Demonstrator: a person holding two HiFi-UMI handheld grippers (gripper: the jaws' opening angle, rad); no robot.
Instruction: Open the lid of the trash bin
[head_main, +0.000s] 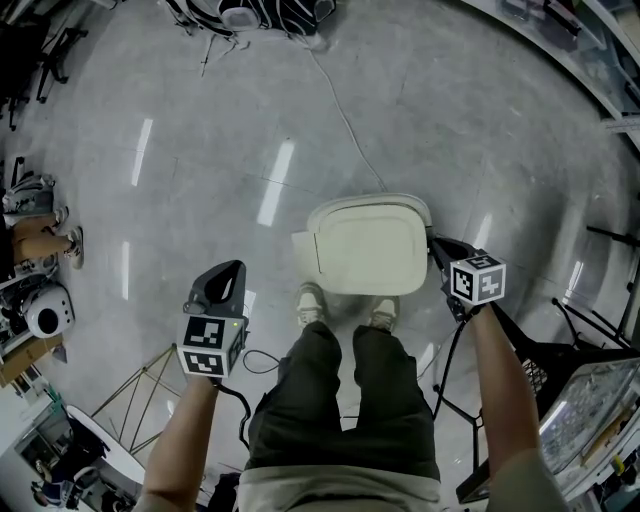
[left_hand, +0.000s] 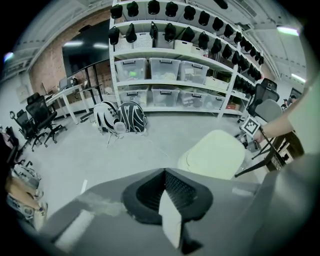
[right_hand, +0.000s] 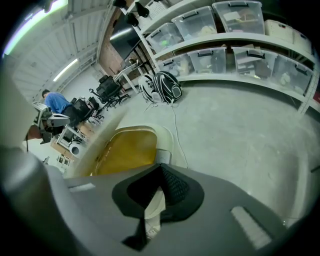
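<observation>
A cream trash bin (head_main: 368, 203) stands on the floor just in front of the person's shoes. Its lid (head_main: 366, 250) is tilted up; in the right gripper view the yellow-brown inside of the bin (right_hand: 125, 149) shows, with the lid (right_hand: 87, 145) rising at the left. My right gripper (head_main: 436, 243) is at the lid's right edge, jaws together with nothing seen between them (right_hand: 160, 166); contact with the lid is not clear. Off to the bin's left, my left gripper (head_main: 228, 268) hangs shut and empty (left_hand: 164, 172). From there the raised lid (left_hand: 215, 152) shows as a pale panel.
The person's legs and shoes (head_main: 310, 300) are right behind the bin. A thin cable (head_main: 345, 120) runs across the floor to the bin. Black stands (head_main: 560, 350) crowd the right side. Backpacks (left_hand: 120, 117) lean by shelves of storage boxes (left_hand: 165, 67). Office chairs (left_hand: 37, 117) stand far left.
</observation>
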